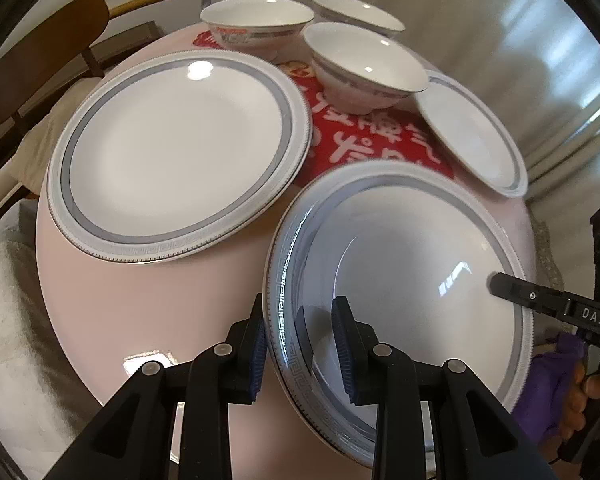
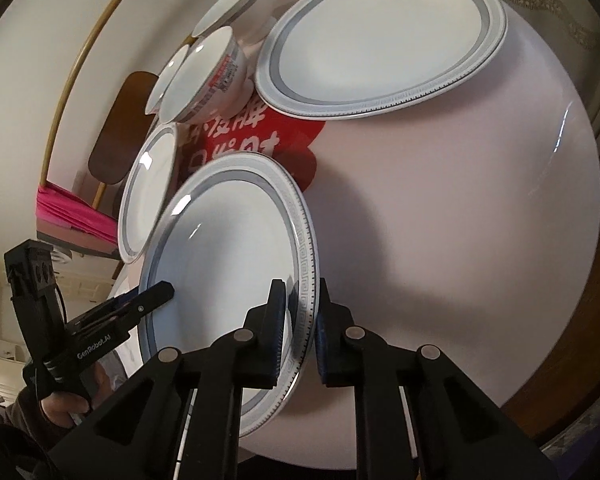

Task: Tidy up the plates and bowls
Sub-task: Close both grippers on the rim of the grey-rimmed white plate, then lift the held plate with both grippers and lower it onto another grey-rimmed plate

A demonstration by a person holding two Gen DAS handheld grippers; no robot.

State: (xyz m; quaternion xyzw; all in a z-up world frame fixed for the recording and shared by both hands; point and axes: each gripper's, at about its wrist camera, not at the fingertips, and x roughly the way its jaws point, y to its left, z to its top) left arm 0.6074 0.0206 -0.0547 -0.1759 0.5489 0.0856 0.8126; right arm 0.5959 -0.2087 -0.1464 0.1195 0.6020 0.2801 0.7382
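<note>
A white plate with a grey band (image 1: 412, 272) hangs tilted just over the pink round table (image 1: 140, 300), held at both sides. My left gripper (image 1: 300, 312) is shut on its left rim, one pad under the rim and one inside. In the right wrist view my right gripper (image 2: 300, 292) is shut on the opposite rim of this plate (image 2: 228, 256). A matching large plate (image 1: 180, 152) lies flat at the left, and a smaller plate (image 1: 472, 136) lies at the right. Three white bowls (image 1: 256, 20) (image 1: 364, 64) (image 1: 356, 8) stand at the back.
A red mat with white characters (image 1: 360, 140) lies under the bowls in the table's middle. A wooden chair (image 1: 44, 60) stands beyond the table's left edge. A hand in a purple sleeve (image 1: 560, 380) holds the right gripper. Bare pink tabletop (image 2: 460, 220) lies beside the held plate.
</note>
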